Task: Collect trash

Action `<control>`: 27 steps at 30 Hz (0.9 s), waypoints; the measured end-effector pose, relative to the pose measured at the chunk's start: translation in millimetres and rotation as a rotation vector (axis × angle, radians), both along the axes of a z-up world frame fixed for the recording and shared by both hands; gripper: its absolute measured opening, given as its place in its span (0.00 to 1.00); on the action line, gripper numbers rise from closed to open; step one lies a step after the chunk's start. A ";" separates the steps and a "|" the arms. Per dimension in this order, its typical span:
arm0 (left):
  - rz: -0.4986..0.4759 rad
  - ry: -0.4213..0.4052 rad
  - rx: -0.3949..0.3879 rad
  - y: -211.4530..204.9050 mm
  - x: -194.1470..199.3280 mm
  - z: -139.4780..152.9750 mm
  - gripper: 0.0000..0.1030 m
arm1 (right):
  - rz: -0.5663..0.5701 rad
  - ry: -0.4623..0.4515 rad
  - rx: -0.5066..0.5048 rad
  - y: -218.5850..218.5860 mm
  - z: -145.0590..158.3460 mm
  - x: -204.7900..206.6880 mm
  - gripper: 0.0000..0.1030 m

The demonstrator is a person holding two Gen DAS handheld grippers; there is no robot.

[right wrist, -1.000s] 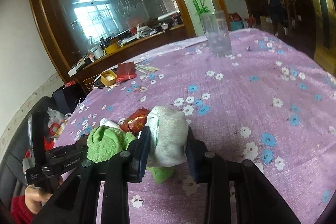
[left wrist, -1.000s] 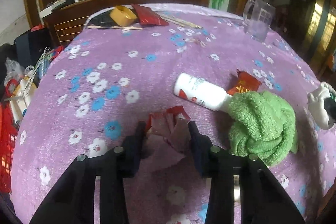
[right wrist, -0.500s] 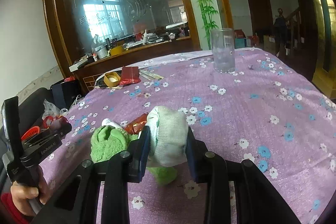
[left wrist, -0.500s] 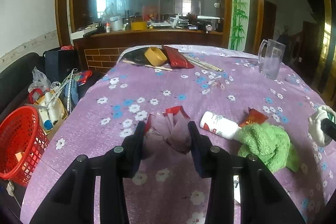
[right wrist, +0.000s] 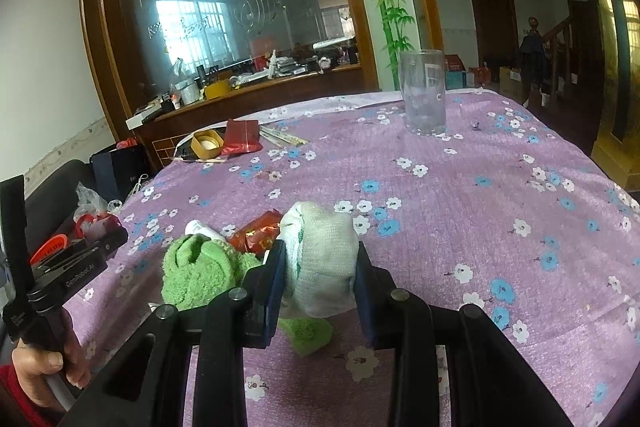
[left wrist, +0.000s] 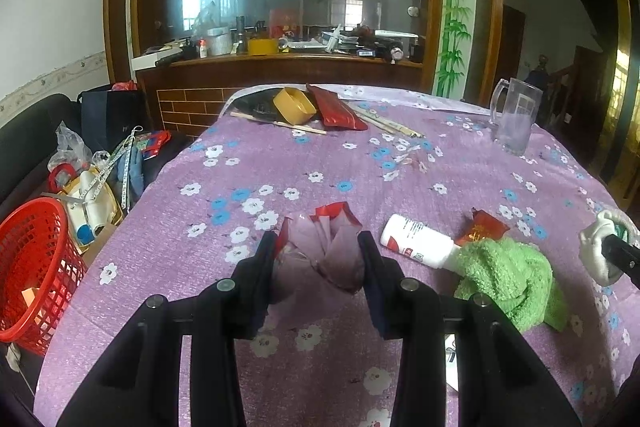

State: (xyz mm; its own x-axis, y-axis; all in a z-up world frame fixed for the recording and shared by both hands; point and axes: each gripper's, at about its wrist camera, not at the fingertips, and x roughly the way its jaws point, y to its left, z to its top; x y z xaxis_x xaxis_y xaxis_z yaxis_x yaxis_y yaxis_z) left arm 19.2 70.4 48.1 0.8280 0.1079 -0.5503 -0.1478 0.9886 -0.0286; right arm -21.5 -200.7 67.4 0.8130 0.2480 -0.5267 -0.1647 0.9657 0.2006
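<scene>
My left gripper (left wrist: 318, 255) is shut on a crumpled red-edged wrapper (left wrist: 324, 247), held above the purple flowered table (left wrist: 280, 171). My right gripper (right wrist: 320, 267) is shut on a balled white cloth (right wrist: 324, 259), also seen at the right edge of the left wrist view (left wrist: 596, 251). On the table lie a green towel (left wrist: 508, 275), a white bottle (left wrist: 416, 241) and a red snack packet (left wrist: 482, 229). A red basket (left wrist: 36, 263) stands off the table's left edge.
A glass mug (left wrist: 514, 121) stands at the far right. A yellow tape roll (left wrist: 294, 105), a red pouch (left wrist: 336, 111) and chopsticks (left wrist: 384, 123) lie at the far edge. A cluttered box (left wrist: 86, 195) sits beside the basket.
My left gripper has lifted and pulled back with the wrapper, so the red basket and more of the room show. My right gripper has risen slightly with the cloth.
</scene>
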 end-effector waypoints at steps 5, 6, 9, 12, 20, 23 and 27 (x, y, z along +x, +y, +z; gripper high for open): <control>-0.006 -0.004 -0.004 0.5 0.3 0.5 0.37 | -0.004 0.006 -0.003 0.0 -0.6 1.6 0.33; -0.006 -0.006 0.000 0.5 -0.1 1.0 0.37 | -0.006 0.006 -0.002 -0.3 -0.5 2.2 0.33; -0.012 -0.016 0.007 -1.2 -1.5 2.7 0.37 | -0.011 0.014 -0.001 -1.1 -1.7 4.7 0.33; -0.019 -0.026 0.016 -3.6 -3.4 4.6 0.37 | -0.014 0.021 -0.002 -1.0 -3.2 8.0 0.33; -0.028 -0.043 0.009 -5.1 -5.9 7.9 0.38 | -0.009 0.025 0.001 -0.1 -3.8 8.2 0.33; -0.029 -0.049 0.008 -5.2 -7.6 9.0 0.38 | -0.004 0.024 0.004 1.2 -3.3 6.5 0.33; -0.033 -0.040 0.004 -5.7 -6.3 7.8 0.38 | 0.002 0.021 0.008 1.9 -2.9 5.6 0.33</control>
State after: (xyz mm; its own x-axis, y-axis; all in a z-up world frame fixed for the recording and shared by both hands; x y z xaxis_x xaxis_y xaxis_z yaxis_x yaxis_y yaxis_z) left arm 12.8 64.7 55.9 0.8524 0.0825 -0.5163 -0.1144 0.9930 -0.0303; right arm -15.9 -198.8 64.5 0.8013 0.2541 -0.5417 -0.1626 0.9638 0.2114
